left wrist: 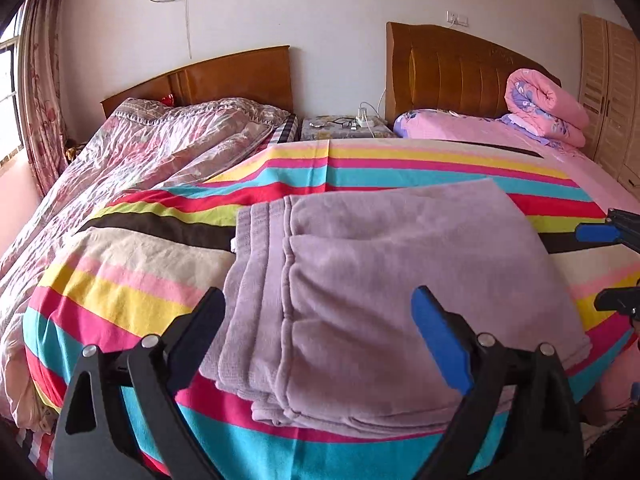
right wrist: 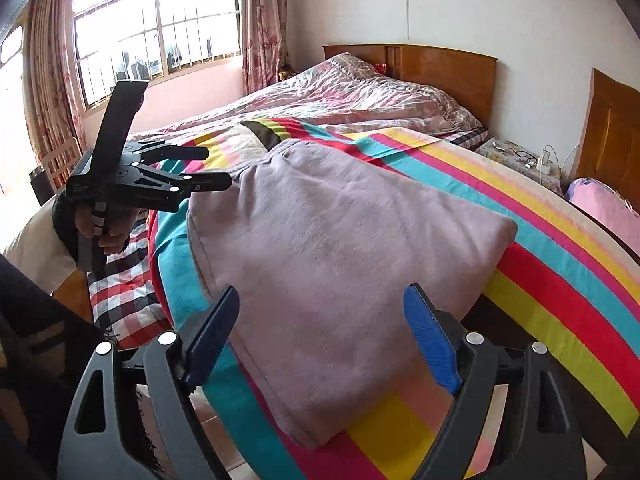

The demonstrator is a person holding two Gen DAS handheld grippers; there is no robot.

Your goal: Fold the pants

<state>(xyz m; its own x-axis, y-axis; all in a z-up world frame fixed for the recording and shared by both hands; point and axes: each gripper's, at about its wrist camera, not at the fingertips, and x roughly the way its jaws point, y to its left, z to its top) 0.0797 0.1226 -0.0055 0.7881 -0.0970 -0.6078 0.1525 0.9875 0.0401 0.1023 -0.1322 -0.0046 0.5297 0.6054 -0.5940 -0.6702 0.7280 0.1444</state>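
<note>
Left wrist view showed the bed (left wrist: 120,292), spread with a striped blanket (left wrist: 360,168), and on that blanket lay the pants (left wrist: 360,264), already folded into a thick lilac rectangle with the waistband and stacked layer edges along its left side. In the right wrist view the same bundle (right wrist: 320,248) sat flat near the bed's near corner, its top face smooth and its corners roughly square. Judged from how it lay, the folding was at or close to its end: what remained looked like a last check, or perhaps one more fold in half if a smaller packet was wanted. That move would call for both tongs to take matching corners of one short edge, pinching every layer together, and to carry it over evenly so the stack did not slide apart; the plush cloth seemed soft and likely to slump. The left tongs (left wrist: 320,332) hung just above the near edge of the pants, jaws spread wide and holding nothing, aimed across the bed toward the headboards. The right tongs (right wrist: 322,332) hovered likewise over the opposite near corner, jaws apart and empty. From that side the left tongs (right wrist: 216,168) appeared level, gripped in the left hand (right wrist: 100,228) at the bed's edge.
</note>
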